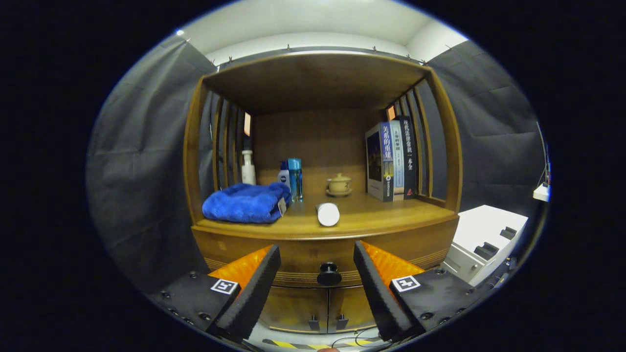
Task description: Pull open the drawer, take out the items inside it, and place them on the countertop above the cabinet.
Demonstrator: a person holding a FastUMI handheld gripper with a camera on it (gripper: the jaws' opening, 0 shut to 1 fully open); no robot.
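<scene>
Gripper [317, 274], fingers spread and empty, is facing the closed wooden drawer [293, 254]; its round black knob [329, 274], at 12 o'clock between them, likely rigid, is offering the hold.

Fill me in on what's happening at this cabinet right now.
A person's handheld tool is lined up on the drawer knob, open, the knob between its fingers but not gripped. The drawer is shut. On the countertop lie a blue towel, bottles, a white cylinder, a lidded cup and books.
</scene>
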